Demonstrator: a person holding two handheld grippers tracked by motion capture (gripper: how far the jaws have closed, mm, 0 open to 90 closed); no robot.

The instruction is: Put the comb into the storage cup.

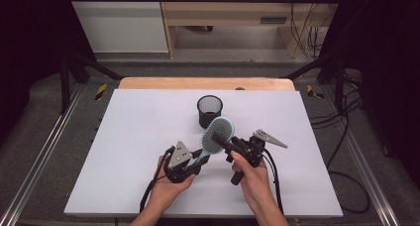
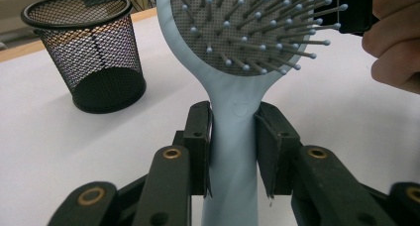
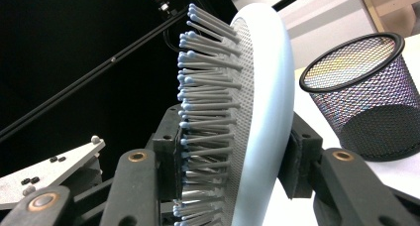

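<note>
Together, both grippers hold the light-blue hairbrush above the tabletop's middle: the left gripper clamps its handle, the right gripper clamps its bristled head, near the black mesh cup toward the far edge.

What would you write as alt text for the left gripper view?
A pale blue hairbrush stands upright, its handle clamped between the left gripper's two black jaws, bristles facing the camera. A black mesh cup stands on the white table behind at left, and fingers show at right.
</note>
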